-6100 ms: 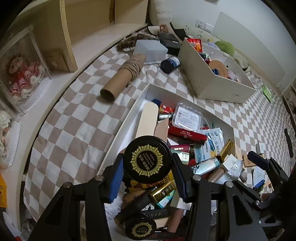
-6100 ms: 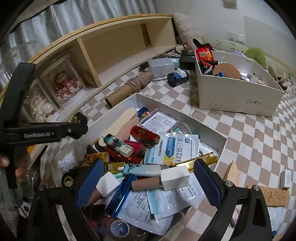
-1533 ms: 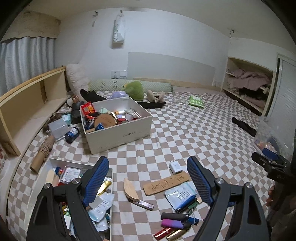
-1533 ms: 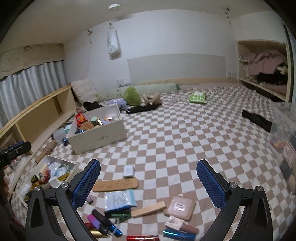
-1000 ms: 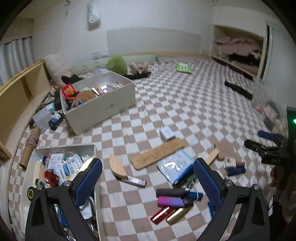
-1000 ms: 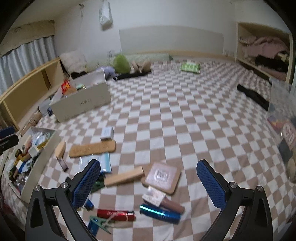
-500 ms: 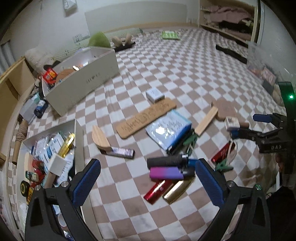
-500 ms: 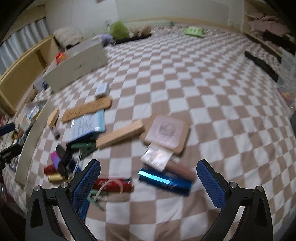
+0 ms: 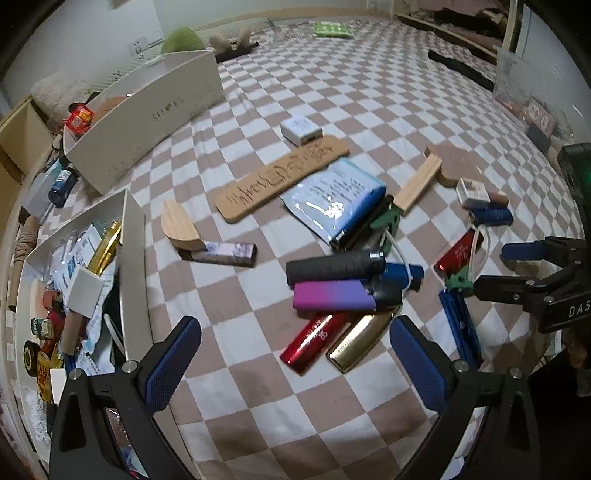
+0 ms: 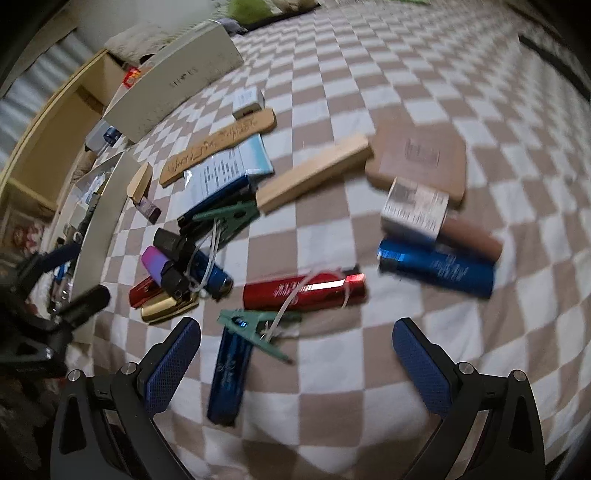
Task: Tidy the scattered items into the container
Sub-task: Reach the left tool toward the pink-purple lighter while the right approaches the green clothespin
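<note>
Both grippers spread wide & empty: left gripper [image 9: 293, 356] over purple lighter [image 9: 334, 294], right gripper [image 10: 295, 358] over red tube [image 10: 303, 291].

A wide surface covered in a beige-and-white checkered cloth [image 9: 354, 96] fills nearly the whole frame. A pale wall [image 9: 74, 33] with a white wall socket [image 9: 146, 43] rises at the upper left. A light wooden shelf unit [image 10: 55, 122] runs along the left edge. At the upper right, an open wooden shelf [image 9: 454, 18] holds heaped dark clothing. The lighting is dim and even.
</note>
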Tool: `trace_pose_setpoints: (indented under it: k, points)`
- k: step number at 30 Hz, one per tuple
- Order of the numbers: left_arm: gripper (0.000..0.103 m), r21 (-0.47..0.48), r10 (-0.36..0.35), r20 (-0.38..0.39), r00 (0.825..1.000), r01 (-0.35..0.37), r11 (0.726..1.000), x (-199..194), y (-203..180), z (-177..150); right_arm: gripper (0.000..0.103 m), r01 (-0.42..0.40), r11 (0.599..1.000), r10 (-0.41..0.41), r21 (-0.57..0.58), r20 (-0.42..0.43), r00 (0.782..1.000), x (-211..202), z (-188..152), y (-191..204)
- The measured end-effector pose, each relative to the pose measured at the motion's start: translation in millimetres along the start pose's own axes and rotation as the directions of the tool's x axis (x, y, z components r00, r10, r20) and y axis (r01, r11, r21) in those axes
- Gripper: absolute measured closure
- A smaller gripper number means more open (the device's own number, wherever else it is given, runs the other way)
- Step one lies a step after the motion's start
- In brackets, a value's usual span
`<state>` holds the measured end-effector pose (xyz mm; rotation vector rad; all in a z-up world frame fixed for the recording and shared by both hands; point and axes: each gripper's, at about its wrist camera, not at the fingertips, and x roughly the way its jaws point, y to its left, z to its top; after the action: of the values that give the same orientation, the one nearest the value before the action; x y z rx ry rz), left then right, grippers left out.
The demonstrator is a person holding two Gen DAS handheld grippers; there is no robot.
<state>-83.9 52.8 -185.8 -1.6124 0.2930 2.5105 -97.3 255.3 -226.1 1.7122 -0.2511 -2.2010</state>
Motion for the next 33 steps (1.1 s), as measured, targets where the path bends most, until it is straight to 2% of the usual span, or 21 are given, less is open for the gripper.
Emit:
trace_pose_setpoints:
  k: [3,5,9,13,15,17,22,27,33]
  points:
    - [0.0,0.014,-0.014,-0.032,0.999,0.015,1.0,4,-4,-3,0.0,-0.01,1.0,0.011,0.028,-0.036,0.999,10,-4,1]
    - [0.0,0.027,-0.023,-0.041,0.999,0.025,0.999,5,-8,-4,0.0,-0.004,1.0,0.005,0.023,-0.025,1.0,11,-5,5]
    - [0.0,0.053,-0.025,-0.051,0.998,0.027,0.998,10,-13,-6,0.009,-0.039,0.999,0.04,0.014,-0.019,0.999,14,-2,11]
    - [0.0,0.056,-0.025,-0.066,0.998,0.029,0.998,14,-11,-6,0.01,-0.024,1.0,0.024,-0.012,-0.001,1.0,19,-2,17]
    - [0.0,0.05,-0.036,-0.071,0.997,0.04,0.998,14,-10,-7,0.023,-0.005,1.0,0.006,-0.029,0.013,1.0,19,-3,21]
    - [0.0,0.049,-0.044,-0.079,0.996,0.048,0.998,16,-11,-7,0.031,-0.002,0.999,0.003,-0.042,0.027,1.0,20,-2,22]
    - [0.0,0.061,-0.068,-0.071,0.995,0.072,0.996,19,-15,-5,0.046,0.012,0.997,-0.009,-0.071,0.037,0.999,22,0,23]
    - [0.0,0.014,-0.13,-0.078,0.988,0.132,0.991,24,-12,2,0.047,-0.039,0.998,0.041,-0.049,0.034,0.999,18,3,17]
    - [0.0,0.002,-0.16,-0.087,0.983,0.161,0.987,35,-12,12,0.048,-0.094,0.994,0.094,-0.048,0.014,0.995,11,1,19]
